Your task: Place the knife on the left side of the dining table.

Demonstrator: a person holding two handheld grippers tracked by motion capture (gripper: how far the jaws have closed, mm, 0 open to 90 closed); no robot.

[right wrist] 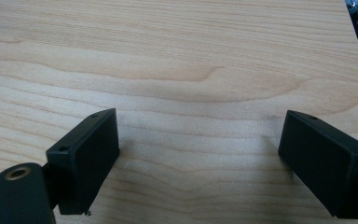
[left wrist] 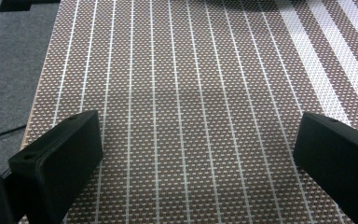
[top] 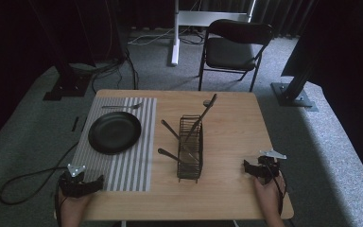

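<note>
table (top: 236, 127): 1 mat (top: 137, 165), 1 plate (top: 114, 132), 1 fork (top: 122, 106) | 1 rack (top: 190, 149): 4 utensils | left gripper (top: 99, 179) released, empty | right gripper (top: 245, 166) released, empty

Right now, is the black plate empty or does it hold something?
Empty. The black plate lies on the striped placemat with nothing on it; its surface looks bare.

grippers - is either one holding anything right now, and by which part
Nothing is held. The left gripper is open over the striped placemat, and the right gripper is open over bare table, with nothing between the jaws.
</note>
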